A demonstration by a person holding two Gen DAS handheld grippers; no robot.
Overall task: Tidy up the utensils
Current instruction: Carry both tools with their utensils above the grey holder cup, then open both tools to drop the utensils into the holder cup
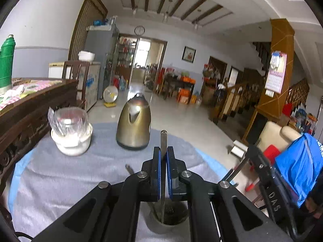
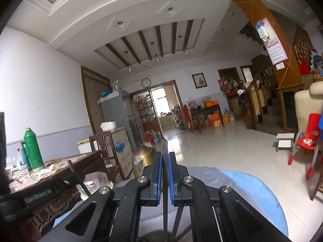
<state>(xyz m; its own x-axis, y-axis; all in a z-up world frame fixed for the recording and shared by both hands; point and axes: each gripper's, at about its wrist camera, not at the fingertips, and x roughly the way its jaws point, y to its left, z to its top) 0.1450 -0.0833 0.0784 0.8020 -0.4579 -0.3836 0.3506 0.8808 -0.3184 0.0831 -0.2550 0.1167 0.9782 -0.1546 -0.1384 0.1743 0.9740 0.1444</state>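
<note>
My left gripper (image 1: 163, 151) is shut on a slim metal utensil handle (image 1: 163, 139) that stands upright. Its lower end reaches down into a grey holder cup (image 1: 161, 224) just below the jaws. Another utensil handle (image 1: 129, 169) leans out of the cup to the left. My right gripper (image 2: 165, 156) is shut on a second upright metal utensil handle (image 2: 165, 146). A round cup rim (image 2: 155, 234) shows dimly beneath it, with dark sticks (image 2: 178, 215) slanting toward it. The other gripper's black body (image 1: 268, 183) shows at the right of the left wrist view.
A brass-coloured kettle (image 1: 134, 125) and a plastic-wrapped glass jar on a white bowl (image 1: 70, 133) stand on the grey-blue tablecloth (image 1: 60, 181). A dark carved wooden table (image 1: 26, 109) with a green thermos (image 1: 7, 64) is on the left. A red chair (image 2: 306, 141) stands at right.
</note>
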